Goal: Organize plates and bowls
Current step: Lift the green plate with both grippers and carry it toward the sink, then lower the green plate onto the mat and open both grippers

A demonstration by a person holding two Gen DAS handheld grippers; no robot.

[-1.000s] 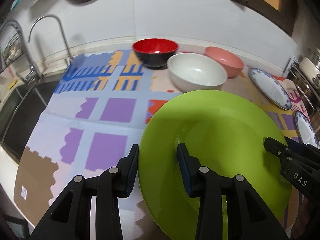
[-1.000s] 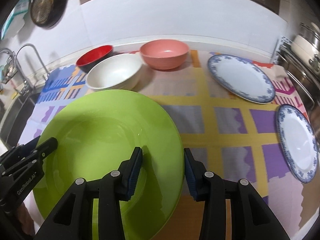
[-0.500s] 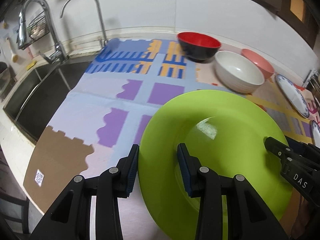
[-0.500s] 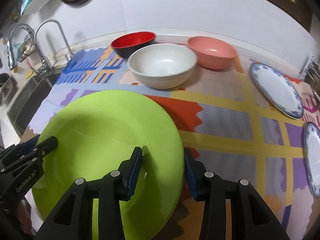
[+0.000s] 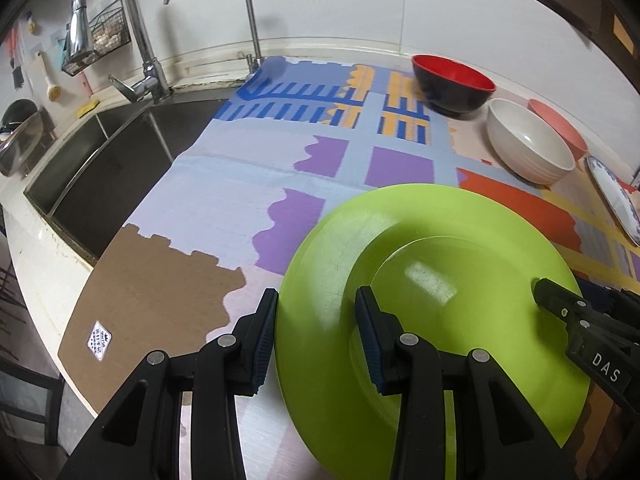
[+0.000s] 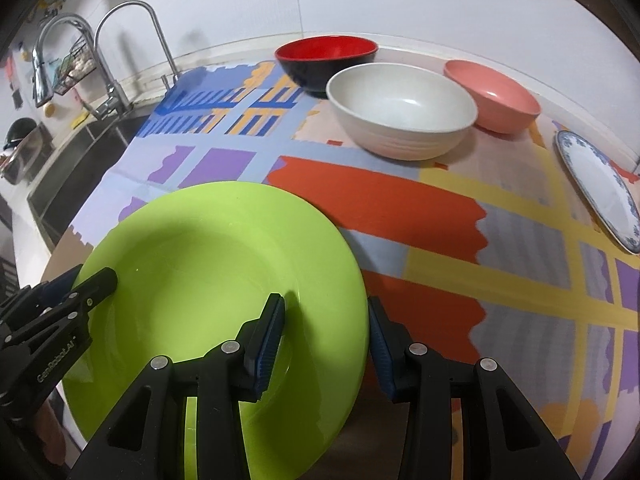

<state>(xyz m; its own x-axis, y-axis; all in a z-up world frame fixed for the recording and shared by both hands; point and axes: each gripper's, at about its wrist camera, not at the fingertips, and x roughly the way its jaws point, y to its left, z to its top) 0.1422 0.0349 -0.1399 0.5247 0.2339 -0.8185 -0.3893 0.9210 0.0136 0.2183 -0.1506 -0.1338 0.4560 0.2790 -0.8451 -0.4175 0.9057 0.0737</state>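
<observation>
Adjoining sink (image 5: 100, 168), patterned mat (image 5: 256, 184) covering counter

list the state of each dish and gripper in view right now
green plate: held off the cloth, tilted, gripped at opposite rims
left gripper: shut on the plate's left rim
right gripper: shut on the plate's right rim
red bowl: upright, empty
white bowl: upright, empty
pink bowl: upright, empty
blue-rimmed plate: flat on the cloth, empty
</observation>
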